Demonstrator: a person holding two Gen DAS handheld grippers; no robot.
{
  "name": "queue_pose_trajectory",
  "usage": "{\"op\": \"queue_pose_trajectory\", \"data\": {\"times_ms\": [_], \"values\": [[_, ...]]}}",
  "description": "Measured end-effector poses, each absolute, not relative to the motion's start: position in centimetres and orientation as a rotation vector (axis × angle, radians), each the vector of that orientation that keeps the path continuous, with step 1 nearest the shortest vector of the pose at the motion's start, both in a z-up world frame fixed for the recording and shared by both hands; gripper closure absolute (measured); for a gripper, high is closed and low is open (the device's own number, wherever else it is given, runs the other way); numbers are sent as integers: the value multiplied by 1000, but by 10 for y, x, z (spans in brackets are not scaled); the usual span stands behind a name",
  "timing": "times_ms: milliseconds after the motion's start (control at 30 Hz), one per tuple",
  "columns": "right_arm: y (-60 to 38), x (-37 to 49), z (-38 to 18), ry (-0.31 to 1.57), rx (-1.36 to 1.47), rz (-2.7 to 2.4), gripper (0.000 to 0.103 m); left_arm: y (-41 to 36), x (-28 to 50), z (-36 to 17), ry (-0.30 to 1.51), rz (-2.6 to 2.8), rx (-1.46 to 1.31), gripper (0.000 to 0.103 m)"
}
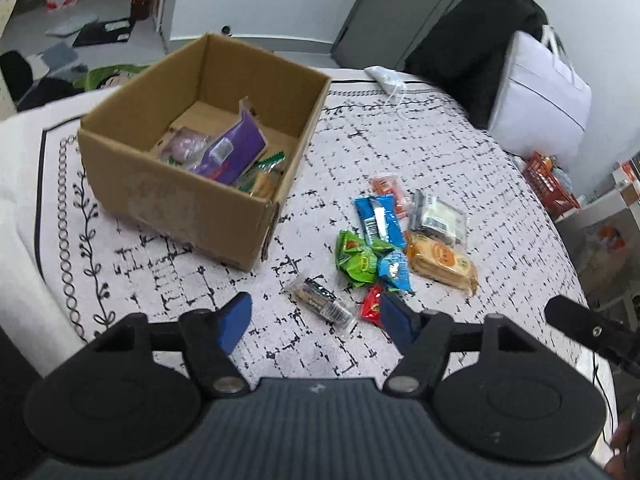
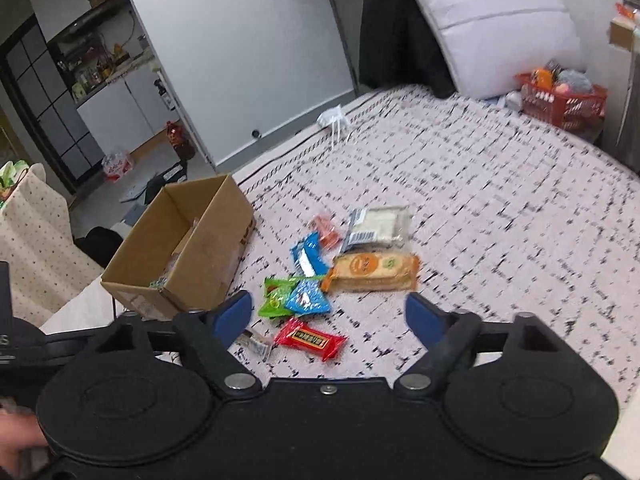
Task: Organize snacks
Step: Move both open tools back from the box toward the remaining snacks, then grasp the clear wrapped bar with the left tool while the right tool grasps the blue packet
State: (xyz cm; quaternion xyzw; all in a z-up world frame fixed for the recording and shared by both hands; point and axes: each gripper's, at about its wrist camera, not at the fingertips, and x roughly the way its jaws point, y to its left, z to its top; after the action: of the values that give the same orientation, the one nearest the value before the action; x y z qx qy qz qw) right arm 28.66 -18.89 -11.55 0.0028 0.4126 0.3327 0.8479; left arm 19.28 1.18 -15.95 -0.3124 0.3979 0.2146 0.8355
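An open cardboard box (image 1: 192, 196) stands on the patterned bedspread and holds a purple pack (image 1: 236, 152) and other snacks; it also shows in the right wrist view (image 2: 188, 264). Loose snacks lie to its right: a clear-wrapped bar (image 1: 320, 300), a red candy (image 2: 310, 338), green packs (image 1: 356, 258), blue packs (image 1: 378, 218), an orange cracker pack (image 1: 442, 260) and a white pack (image 1: 438, 218). My left gripper (image 1: 316, 318) is open and empty above the clear bar. My right gripper (image 2: 330, 316) is open and empty above the red candy.
A white zip bag (image 2: 496, 28) and dark cloth (image 1: 472, 40) sit at the bed's far side. A red basket (image 2: 564, 100) stands beyond the bed edge. A white string tag (image 2: 334, 118) lies near the far edge. Clutter covers the floor behind the box.
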Motion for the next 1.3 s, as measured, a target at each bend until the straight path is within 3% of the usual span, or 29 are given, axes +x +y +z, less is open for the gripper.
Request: {"op": "queue_pose_trajectory", "data": {"times_ms": [200, 900, 1000, 1067, 1167, 1300], "values": [[-175, 295, -129, 930, 52, 740, 43, 18, 206, -182, 861, 484, -694, 42], [-148, 330, -171, 1046, 132, 684, 43, 11, 249, -225, 910, 487, -741, 45], [-141, 335, -181, 1060, 121, 675, 43, 8, 248, -226, 918, 494, -705, 55], [-136, 337, -185, 1066, 114, 672, 43, 10, 244, -227, 923, 508, -697, 76], [-128, 339, -191, 1070, 99, 669, 43, 15, 239, -227, 924, 481, -721, 84], [-121, 340, -199, 1071, 82, 651, 43, 19, 232, -224, 920, 468, -729, 86]]}}
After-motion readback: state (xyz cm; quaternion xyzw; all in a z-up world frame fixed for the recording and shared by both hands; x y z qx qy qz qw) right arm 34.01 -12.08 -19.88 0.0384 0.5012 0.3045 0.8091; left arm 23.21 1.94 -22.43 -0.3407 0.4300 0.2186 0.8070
